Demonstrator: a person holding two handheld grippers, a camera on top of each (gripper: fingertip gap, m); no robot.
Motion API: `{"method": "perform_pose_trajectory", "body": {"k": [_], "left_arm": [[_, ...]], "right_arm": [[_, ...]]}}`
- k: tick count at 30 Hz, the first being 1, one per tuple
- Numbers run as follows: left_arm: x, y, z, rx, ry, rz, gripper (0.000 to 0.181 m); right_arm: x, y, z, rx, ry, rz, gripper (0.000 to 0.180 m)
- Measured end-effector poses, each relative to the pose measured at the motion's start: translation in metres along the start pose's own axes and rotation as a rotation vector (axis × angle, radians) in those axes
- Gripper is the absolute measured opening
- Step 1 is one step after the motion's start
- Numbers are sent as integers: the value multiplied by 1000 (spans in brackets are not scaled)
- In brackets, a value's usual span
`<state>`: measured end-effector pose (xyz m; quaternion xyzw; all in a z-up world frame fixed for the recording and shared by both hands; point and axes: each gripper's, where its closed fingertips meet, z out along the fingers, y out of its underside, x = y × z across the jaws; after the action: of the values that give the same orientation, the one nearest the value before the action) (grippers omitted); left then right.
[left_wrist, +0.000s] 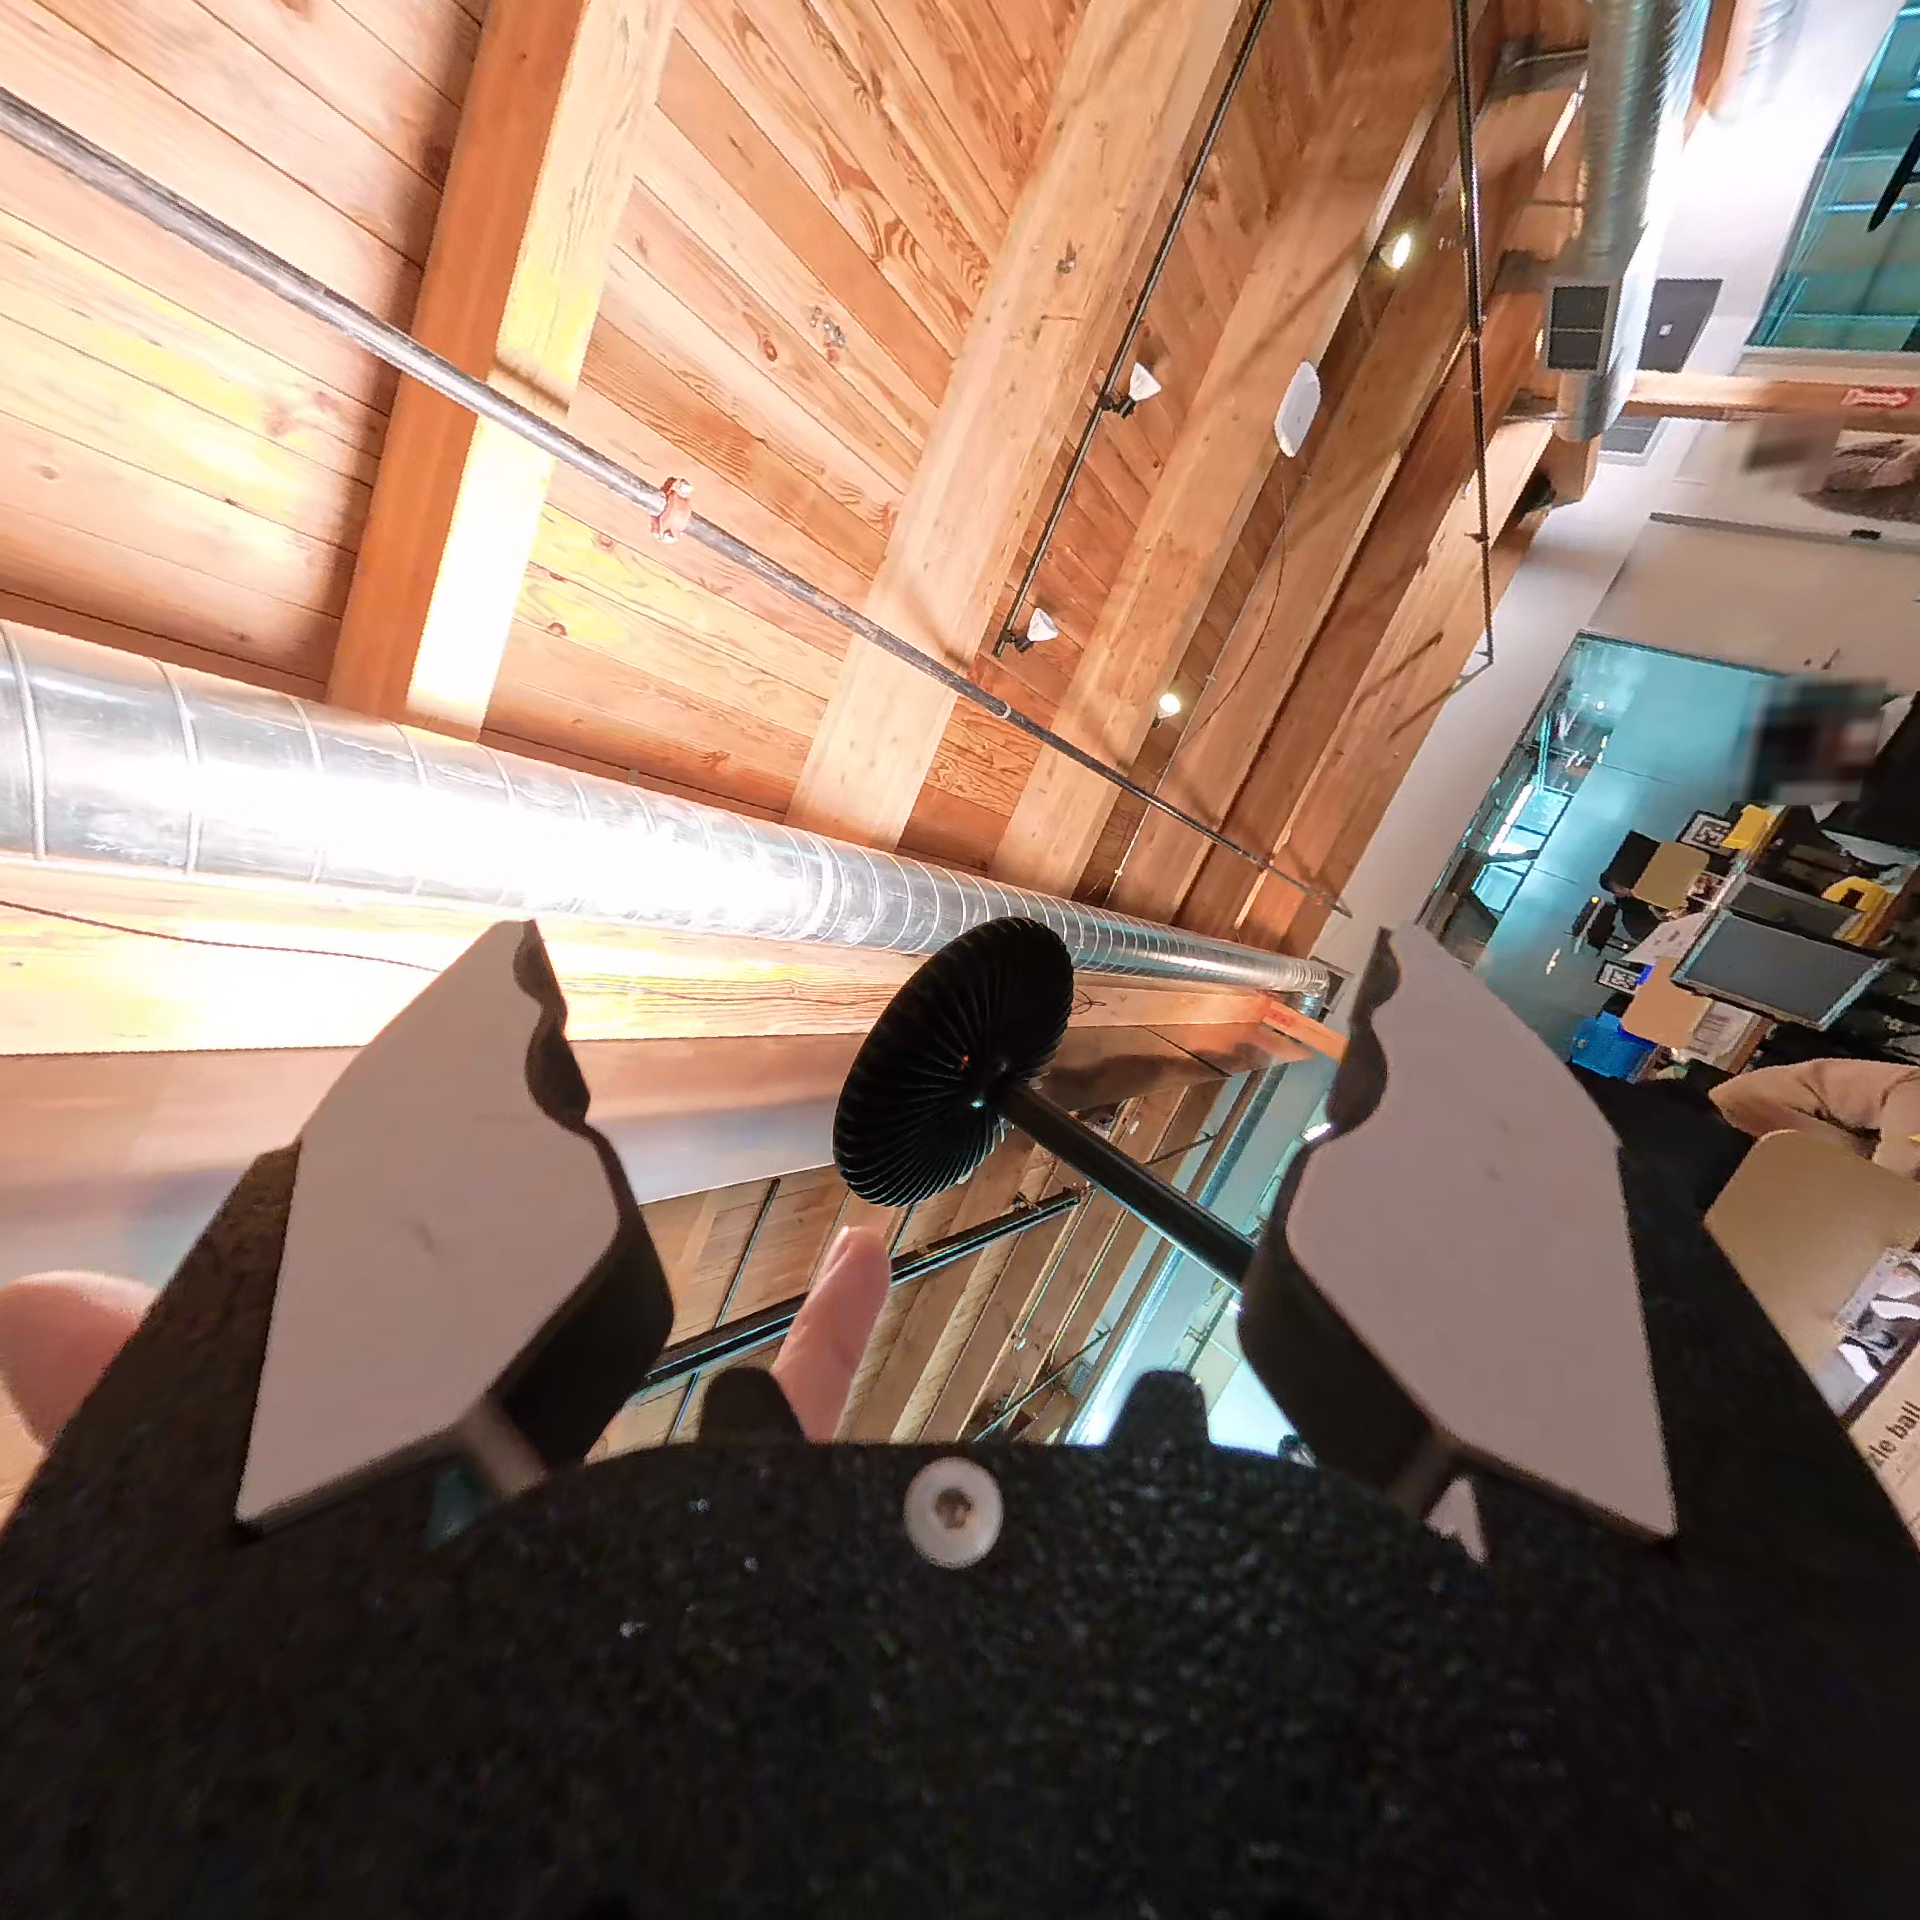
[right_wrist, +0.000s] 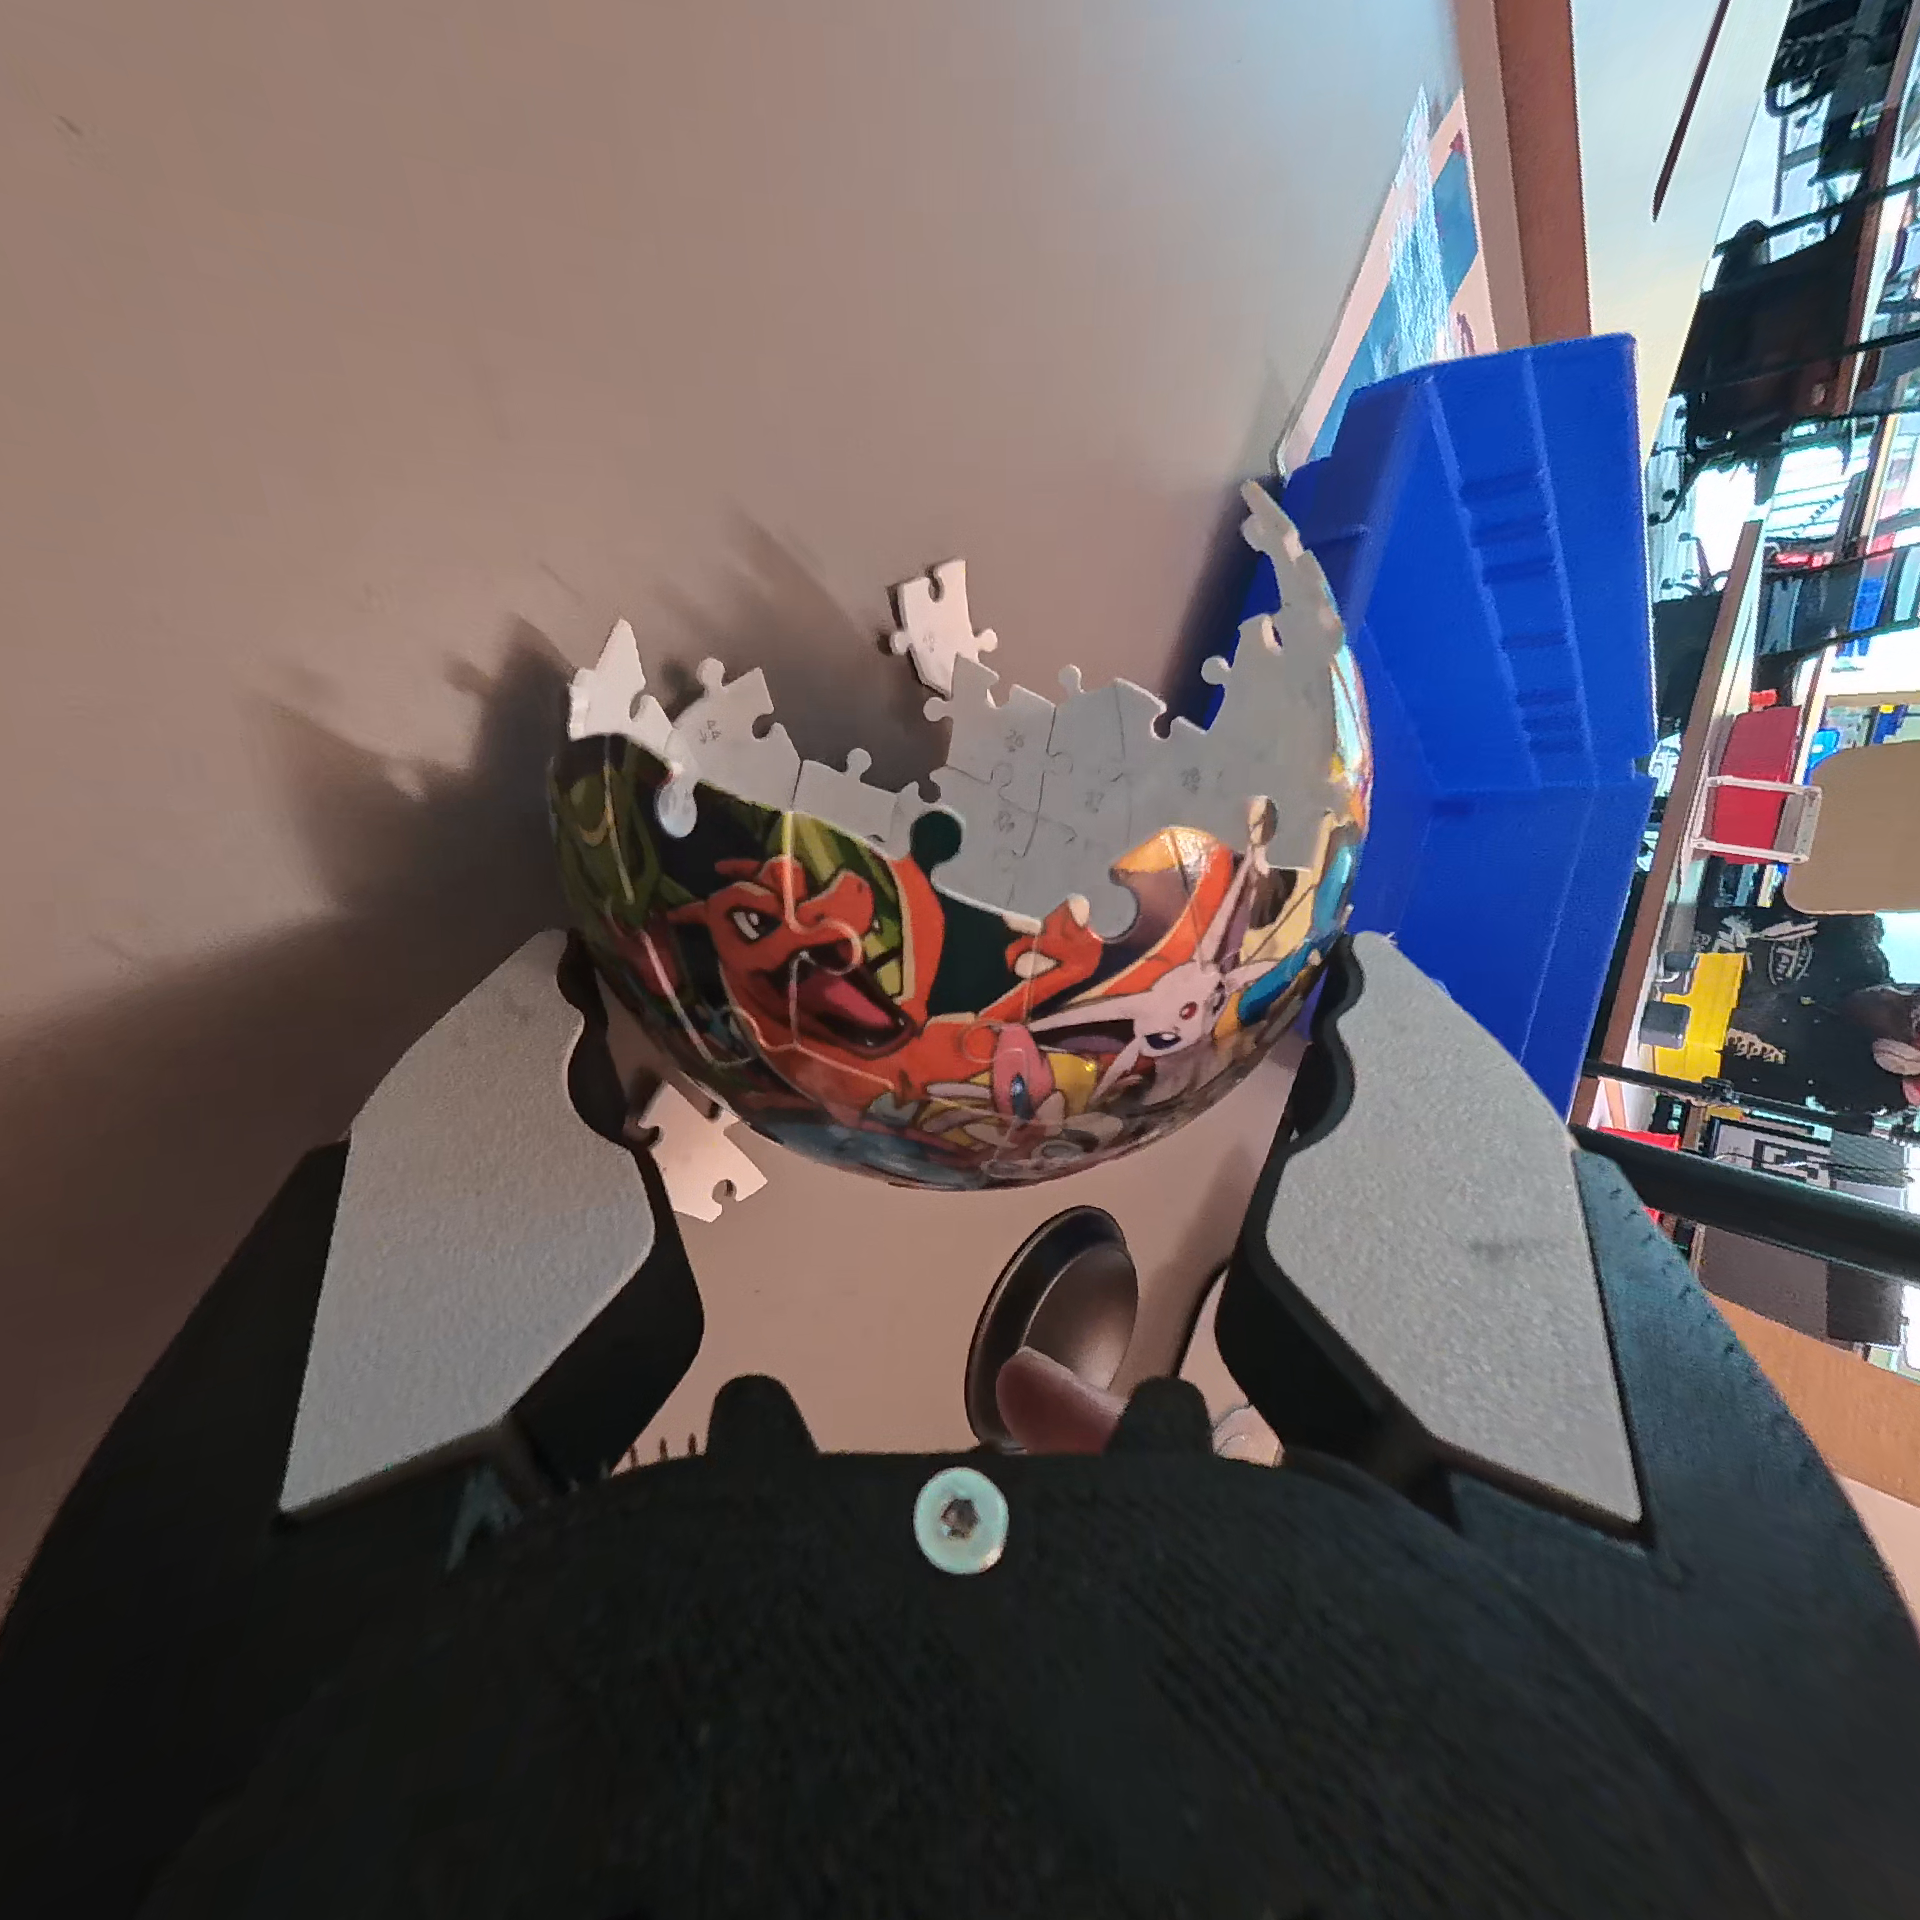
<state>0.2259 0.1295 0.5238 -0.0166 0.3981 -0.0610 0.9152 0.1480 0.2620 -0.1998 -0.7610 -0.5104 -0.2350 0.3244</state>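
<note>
In the right wrist view, a partly built puzzle ball (right_wrist: 935, 977) with colourful cartoon creatures outside and a grey inside sits against a grey table (right_wrist: 416, 364). My right gripper (right_wrist: 961, 987) has its jaws set wide, and both fingertips press the ball's sides. One loose grey puzzle piece (right_wrist: 938, 634) lies beyond the ball. Another loose piece (right_wrist: 701, 1153) lies by my left finger. My left gripper (left_wrist: 956, 1039) is open and empty and points up at a wooden ceiling (left_wrist: 727, 416). A person's fingertip (left_wrist: 836, 1330) shows between its fingers.
A blue plastic bin (right_wrist: 1507, 675) stands close to the right of the ball, with a flat printed box (right_wrist: 1423, 260) behind it. A round metal dish (right_wrist: 1060, 1309) lies under the right gripper. In the left wrist view a black ribbed lamp head (left_wrist: 951, 1060) on a pole and a silver duct (left_wrist: 520, 821) are overhead. Left tips to right tips: about 70 cm. The loose piece (right_wrist: 701, 1153) lies around 7 cm away from my right fingertips.
</note>
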Motion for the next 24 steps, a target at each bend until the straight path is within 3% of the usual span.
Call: {"method": "perform_pose_trajectory", "body": {"k": [7,12,18,21,24], "left_arm": [[4,-27,-9,64,-17,57,135],[20,-43,-28,87,-59,277,138],[-31,-60,-40,70,-191,329,143],[-37,-52,-51,30,-153,326,142],[-19,-14,-73,-30,-86,319,134]], "right_arm": [[-1,-1,-2,-12,-2,-16,126],[-1,1,-1,-23,1,-14,127],[-1,3,-1,-31,1,-18,127],[-1,2,1,-26,2,-12,129],[0,3,1,-27,3,-9,129]]}}
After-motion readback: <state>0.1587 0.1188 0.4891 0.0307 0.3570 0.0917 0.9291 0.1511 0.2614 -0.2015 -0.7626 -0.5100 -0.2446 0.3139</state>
